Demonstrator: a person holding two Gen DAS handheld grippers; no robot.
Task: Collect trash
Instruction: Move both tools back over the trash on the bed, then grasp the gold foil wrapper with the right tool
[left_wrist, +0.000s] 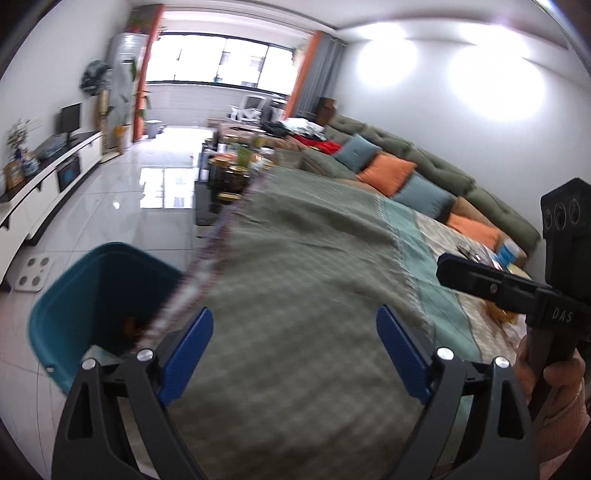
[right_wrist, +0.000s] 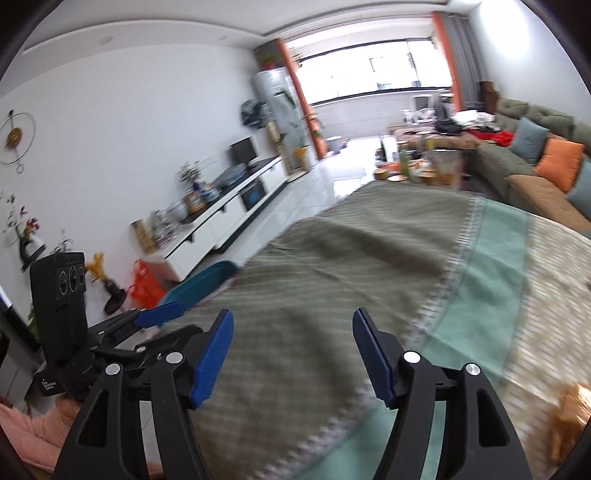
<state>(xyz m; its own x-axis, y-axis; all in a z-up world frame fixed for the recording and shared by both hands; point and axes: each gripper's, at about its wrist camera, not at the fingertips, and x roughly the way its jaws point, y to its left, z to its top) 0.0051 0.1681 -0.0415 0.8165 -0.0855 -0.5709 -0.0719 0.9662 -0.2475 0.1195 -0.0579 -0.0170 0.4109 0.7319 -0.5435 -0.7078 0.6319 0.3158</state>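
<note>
A teal trash bin (left_wrist: 99, 291) stands on the floor beside the cloth-covered table (left_wrist: 314, 266); something orange lies inside it. My left gripper (left_wrist: 294, 328) hovers over the green cloth just right of the bin, its blue pads wide apart and nothing between them. My right gripper (right_wrist: 293, 334) is open over the same cloth, also with nothing in it. The bin's rim (right_wrist: 201, 282) peeks over the table's left edge in the right wrist view. Orange crinkly trash (right_wrist: 570, 413) lies on the cloth at the lower right, also visible as an orange scrap (left_wrist: 500, 312) behind the right gripper's body (left_wrist: 517, 288).
A green sofa (left_wrist: 424, 162) with orange and blue cushions runs along the right wall. A cluttered low table (left_wrist: 236, 162) stands beyond the cloth. A white TV cabinet (right_wrist: 229, 214) lines the left wall, with a red bag (right_wrist: 146, 282) on the glossy tile floor.
</note>
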